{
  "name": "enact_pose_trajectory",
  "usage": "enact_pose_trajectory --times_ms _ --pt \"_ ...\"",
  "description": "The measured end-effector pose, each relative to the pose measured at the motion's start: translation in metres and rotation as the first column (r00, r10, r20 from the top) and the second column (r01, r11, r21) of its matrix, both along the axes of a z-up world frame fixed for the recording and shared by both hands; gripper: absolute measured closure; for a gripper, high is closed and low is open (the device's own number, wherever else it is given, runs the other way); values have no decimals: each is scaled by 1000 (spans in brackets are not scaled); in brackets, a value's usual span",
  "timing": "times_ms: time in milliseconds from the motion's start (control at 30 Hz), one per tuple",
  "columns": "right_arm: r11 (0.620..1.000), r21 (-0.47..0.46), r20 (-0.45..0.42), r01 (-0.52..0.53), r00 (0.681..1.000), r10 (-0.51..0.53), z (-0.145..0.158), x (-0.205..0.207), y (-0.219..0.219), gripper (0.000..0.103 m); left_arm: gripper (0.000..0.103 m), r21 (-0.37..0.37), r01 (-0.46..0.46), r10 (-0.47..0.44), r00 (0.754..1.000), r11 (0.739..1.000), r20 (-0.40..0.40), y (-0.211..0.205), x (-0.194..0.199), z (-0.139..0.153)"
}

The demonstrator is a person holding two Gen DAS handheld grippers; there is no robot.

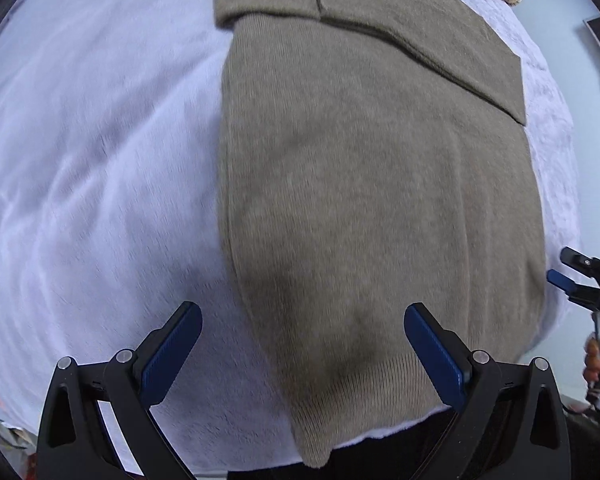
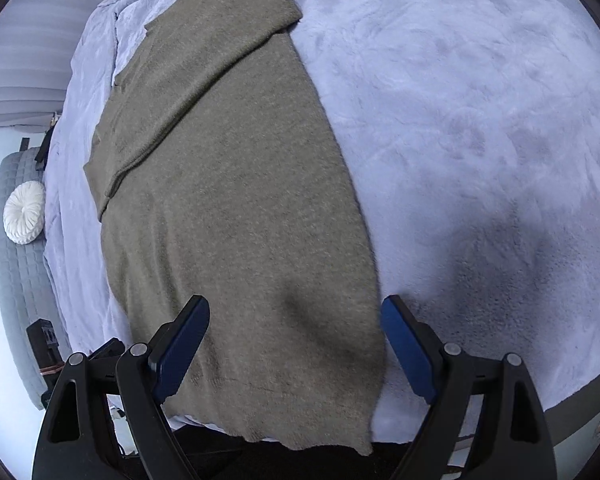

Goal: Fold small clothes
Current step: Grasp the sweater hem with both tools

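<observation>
Pale lavender plush bedding [image 2: 480, 100] covers the bed, with a grey quilted headboard and a round white cushion [image 2: 24, 212] off to the right claw's left. On the bedding lies the brown knit sweater [image 2: 228, 200], spread flat, its long axis running straight away from both claws and its ribbed hem [image 1: 360, 392] nearest them, at the bed's near edge.

The left gripper [image 1: 302, 350] hangs over the hem's left corner, jaws wide apart and empty, one blue pad over bedding, the other over knit. The right gripper [image 2: 296, 344] hovers above the hem's right corner, likewise spread and holding nothing. Each claw looks about equally near its own corner, so a two-handed pinch of the hem seems the likely next move.

The sweater looks soft, fuzzy and thick. At its far end a sleeve [image 2: 204, 80] is folded slantwise across the body.
</observation>
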State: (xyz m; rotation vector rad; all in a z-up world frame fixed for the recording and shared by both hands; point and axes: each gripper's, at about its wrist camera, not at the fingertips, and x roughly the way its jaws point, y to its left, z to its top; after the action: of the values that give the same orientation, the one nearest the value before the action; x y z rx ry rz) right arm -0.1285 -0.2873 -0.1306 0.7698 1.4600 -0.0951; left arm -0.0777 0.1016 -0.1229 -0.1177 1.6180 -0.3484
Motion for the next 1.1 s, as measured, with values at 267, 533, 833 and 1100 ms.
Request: enact_pose_trajectory --times_ms 267,533,833,1100 --pt "995 100 -82 -28 996 36 -22 -41 -8 13 1 -149 38 -59 989 988 -134 2 -7 -21" --pt "947 297 -16 -124 991 134 -29 -44 29 13 1 -199 90 -127 974 976 -186 -24 -19 -22" --pt "929 364 -41 -71 995 93 -40 -47 42 24 58 -118 43 -66 978 992 -198 -20 -25 -21" --pt "864 503 53 -6 998 -24 -29 -36 39 90 90 -310 -80 32 987 947 -157 9 -11 6"
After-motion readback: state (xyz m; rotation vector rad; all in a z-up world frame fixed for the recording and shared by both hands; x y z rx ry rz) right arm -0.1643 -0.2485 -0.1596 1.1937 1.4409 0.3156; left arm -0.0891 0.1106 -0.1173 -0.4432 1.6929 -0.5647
